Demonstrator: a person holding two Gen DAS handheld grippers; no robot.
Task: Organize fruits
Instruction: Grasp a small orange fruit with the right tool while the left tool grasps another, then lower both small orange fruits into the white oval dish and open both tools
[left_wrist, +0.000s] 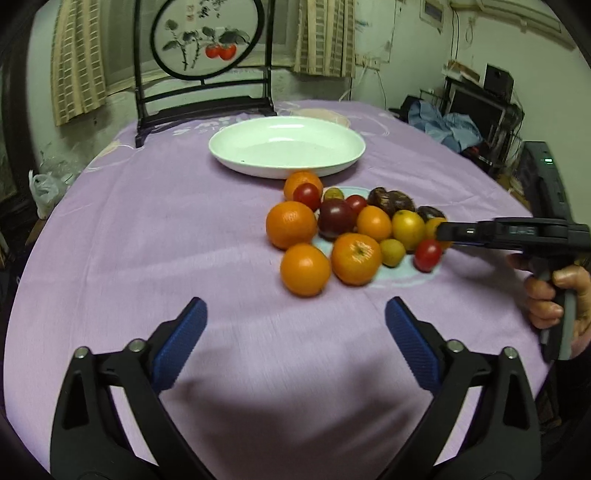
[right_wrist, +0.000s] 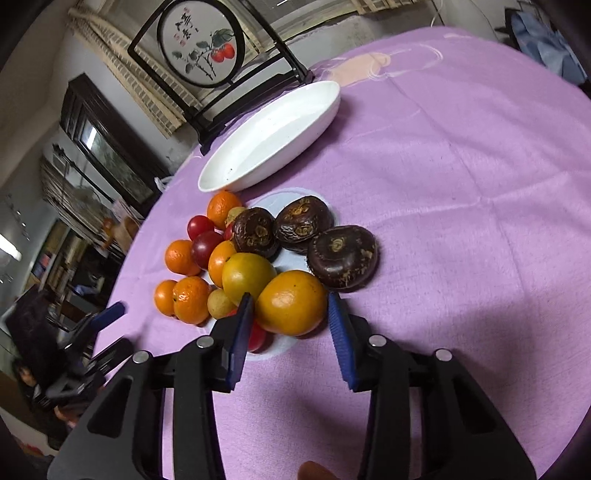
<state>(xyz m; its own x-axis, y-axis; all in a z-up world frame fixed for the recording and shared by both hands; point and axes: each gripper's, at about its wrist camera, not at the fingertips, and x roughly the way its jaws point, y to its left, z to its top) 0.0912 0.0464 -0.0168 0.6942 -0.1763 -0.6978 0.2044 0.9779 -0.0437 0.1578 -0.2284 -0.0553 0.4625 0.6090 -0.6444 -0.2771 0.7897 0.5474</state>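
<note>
A pile of fruit lies on the purple tablecloth: several oranges (left_wrist: 305, 270), red tomatoes (left_wrist: 427, 254), yellow fruits (left_wrist: 407, 229) and three dark brown fruits (right_wrist: 342, 252). An empty white plate (left_wrist: 287, 146) stands just behind the pile; it also shows in the right wrist view (right_wrist: 273, 136). My left gripper (left_wrist: 295, 325) is open and empty, short of the pile. My right gripper (right_wrist: 290, 310) is open with its blue pads on either side of a yellow-orange fruit (right_wrist: 291, 302), not closed on it. It shows from the left wrist view (left_wrist: 480, 232) at the pile's right side.
A black framed screen with a painted fruit picture (left_wrist: 205, 40) stands at the table's far edge behind the plate. A light blue printed patch (left_wrist: 399, 277) lies under the fruit. Bare tablecloth (right_wrist: 461, 166) stretches to the right of the pile.
</note>
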